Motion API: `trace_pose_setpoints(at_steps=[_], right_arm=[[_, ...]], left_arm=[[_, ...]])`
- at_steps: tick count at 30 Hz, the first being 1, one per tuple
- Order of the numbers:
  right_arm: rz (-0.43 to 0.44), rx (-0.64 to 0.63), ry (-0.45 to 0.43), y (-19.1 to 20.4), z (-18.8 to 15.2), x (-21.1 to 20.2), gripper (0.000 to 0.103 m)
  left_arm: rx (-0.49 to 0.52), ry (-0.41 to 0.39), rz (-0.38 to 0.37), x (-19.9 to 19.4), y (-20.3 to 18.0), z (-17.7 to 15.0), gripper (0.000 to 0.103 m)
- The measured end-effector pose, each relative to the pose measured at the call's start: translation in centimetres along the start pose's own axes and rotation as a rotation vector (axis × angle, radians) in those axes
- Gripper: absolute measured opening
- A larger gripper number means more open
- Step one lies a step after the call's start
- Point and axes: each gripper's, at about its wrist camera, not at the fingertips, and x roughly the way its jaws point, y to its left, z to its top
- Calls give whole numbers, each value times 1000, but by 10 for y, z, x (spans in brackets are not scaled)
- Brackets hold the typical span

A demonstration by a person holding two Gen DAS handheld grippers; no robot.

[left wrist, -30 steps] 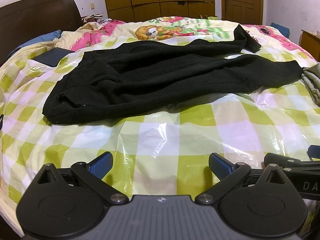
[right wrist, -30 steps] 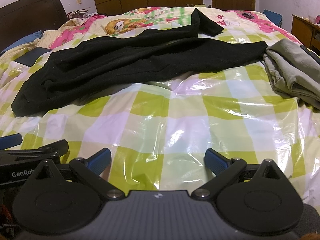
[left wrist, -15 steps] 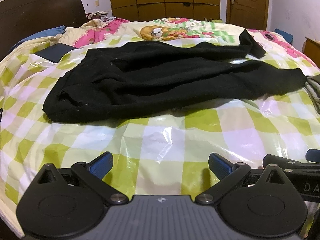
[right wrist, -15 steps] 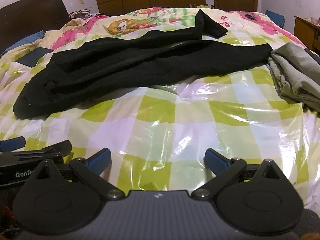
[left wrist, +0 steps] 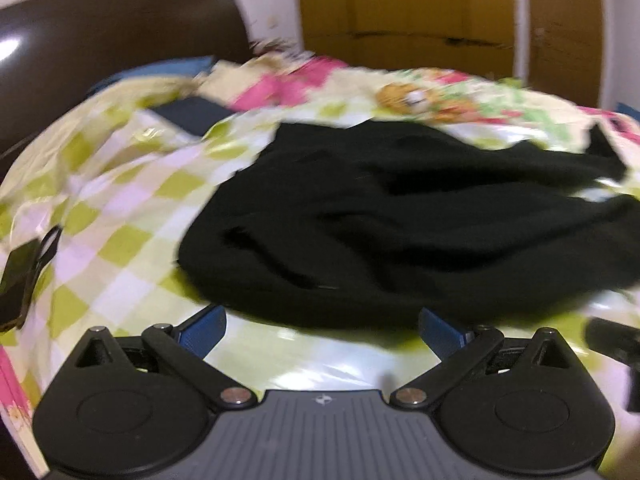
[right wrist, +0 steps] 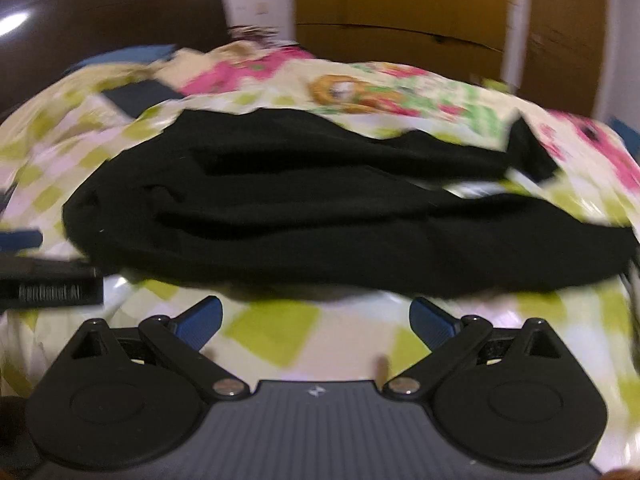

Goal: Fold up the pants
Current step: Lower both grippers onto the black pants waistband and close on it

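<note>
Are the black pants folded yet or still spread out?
Spread out: the black pants lie rumpled across the checked bedcover, both legs extended.

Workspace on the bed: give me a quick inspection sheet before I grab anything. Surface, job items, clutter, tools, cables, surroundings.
Surface: glossy green, white and pink checked plastic sheet over the bed, wrinkled; both views are motion-blurred.
Job's things: black fabric pants lie unfolded and rumpled, waist to the left, legs running right, one hem flipped over at the far right.
Clutter: dark flat rectangular object near the headboard; a cartoon-print pink and cream quilt behind the pants.
Grippers: left tool open, empty, short of the pants' near edge; right tool open, empty, likewise.
Cables: nothing seen.
Surroundings: dark wooden headboard, brown wooden wardrobe, white wall.
</note>
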Motion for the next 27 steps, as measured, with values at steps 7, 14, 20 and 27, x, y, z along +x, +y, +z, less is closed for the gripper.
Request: trace_pose_setpoints(at_steps=[7, 14, 20, 27], right_arm=[[151, -207, 17, 52, 26, 58, 92], [230, -364, 45, 88, 29, 90, 81], [252, -341, 68, 94, 42, 104, 38], [295, -289, 119, 114, 45, 100, 13]], left_arm=[[-78, 88, 27, 55, 47, 14, 103], [-151, 142, -83, 81, 55, 29, 86], [-125, 129, -133, 87, 59, 37, 51], [-165, 110, -157, 79, 90, 35, 30]])
